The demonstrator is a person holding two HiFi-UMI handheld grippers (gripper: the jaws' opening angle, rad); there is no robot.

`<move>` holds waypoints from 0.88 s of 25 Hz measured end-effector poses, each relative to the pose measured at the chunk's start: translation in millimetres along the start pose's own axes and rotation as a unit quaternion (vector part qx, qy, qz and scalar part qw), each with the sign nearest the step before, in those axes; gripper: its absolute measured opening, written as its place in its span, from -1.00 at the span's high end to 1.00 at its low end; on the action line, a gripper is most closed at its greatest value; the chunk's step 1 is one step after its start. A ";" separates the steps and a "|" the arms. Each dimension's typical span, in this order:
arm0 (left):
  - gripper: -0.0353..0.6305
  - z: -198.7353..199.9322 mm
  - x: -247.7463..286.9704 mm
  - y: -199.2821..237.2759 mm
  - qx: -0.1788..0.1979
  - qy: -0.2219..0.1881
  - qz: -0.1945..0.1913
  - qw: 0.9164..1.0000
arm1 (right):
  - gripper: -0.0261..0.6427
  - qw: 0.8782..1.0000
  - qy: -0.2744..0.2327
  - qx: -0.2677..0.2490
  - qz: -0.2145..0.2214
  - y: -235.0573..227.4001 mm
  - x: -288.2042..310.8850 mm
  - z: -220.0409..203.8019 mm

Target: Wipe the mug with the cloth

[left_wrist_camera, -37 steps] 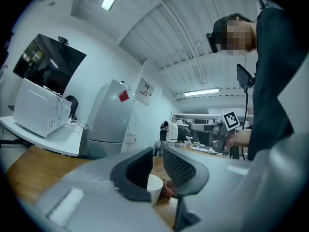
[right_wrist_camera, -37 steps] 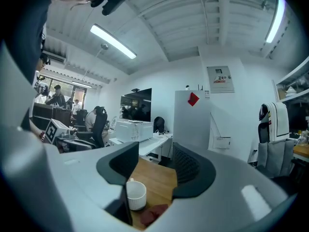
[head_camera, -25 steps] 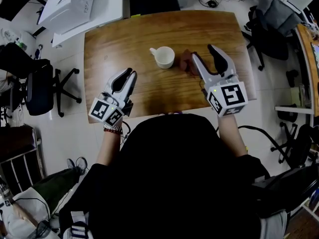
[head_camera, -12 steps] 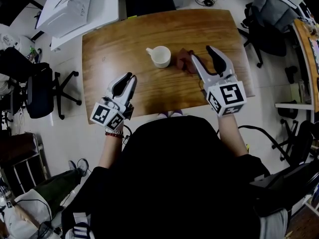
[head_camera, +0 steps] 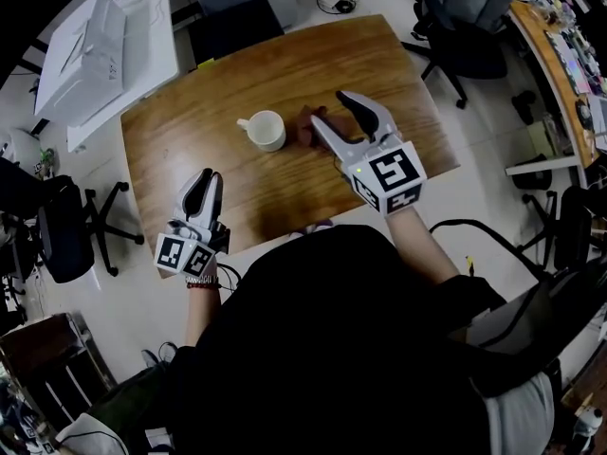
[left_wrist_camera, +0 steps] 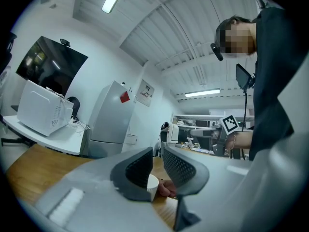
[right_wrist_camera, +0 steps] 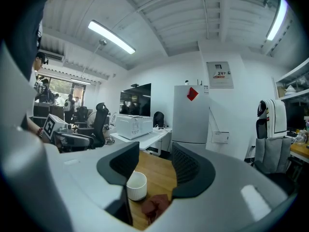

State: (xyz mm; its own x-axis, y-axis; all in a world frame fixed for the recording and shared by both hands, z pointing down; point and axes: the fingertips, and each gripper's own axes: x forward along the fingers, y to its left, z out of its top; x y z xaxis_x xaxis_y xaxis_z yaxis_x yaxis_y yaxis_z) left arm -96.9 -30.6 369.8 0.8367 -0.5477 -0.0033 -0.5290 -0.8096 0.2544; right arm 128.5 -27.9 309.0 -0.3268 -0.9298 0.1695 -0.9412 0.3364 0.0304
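Two tools, both empty. Your left tool (head_camera: pixel 209 176) hangs over the table's (head_camera: pixel 190 131) near edge, jaws narrowly apart. The mug (head_camera: pixel 266 129) stands upright mid-table, with the cloth (head_camera: pixel 305 127) bunched just right of it. Your right tool (head_camera: pixel 330 108) is near the cloth, jaws wide apart.

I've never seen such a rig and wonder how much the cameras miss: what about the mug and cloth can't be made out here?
Cloth: in the head view the right gripper overlaps one side, hiding its full outline.
Mug: in the left gripper view the left gripper hides most of it behind its own jaws, handle included.
Dirt on the Mug: too small to tell in any view.
Wall notice: right gripper view, print too small.
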 end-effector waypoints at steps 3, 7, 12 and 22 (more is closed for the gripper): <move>0.70 2.6 5.5 2.6 0.002 -0.003 -0.003 1.000 | 0.28 1.000 0.001 -0.003 0.000 -3.4 3.6 -0.3; 0.70 5.5 10.0 4.6 0.003 -0.004 -0.005 1.000 | 0.28 1.000 0.002 -0.004 0.000 -6.2 7.0 0.4; 0.70 4.9 12.9 6.0 0.003 -0.004 -0.006 1.000 | 0.28 1.000 0.002 -0.004 -0.002 -9.6 7.4 -0.9; 0.70 7.0 12.1 9.3 0.007 -0.003 -0.005 1.000 | 0.34 1.000 -0.001 -0.008 -0.014 -12.7 7.9 0.9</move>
State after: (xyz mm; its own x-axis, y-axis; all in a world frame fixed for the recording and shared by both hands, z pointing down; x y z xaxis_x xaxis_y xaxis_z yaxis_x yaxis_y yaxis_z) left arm -92.7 -46.2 365.4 0.8408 -0.5413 -0.0124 -0.5230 -0.8178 0.2400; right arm 137.7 -39.7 309.2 -0.3004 -0.9393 0.1656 -0.9486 0.3124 0.0512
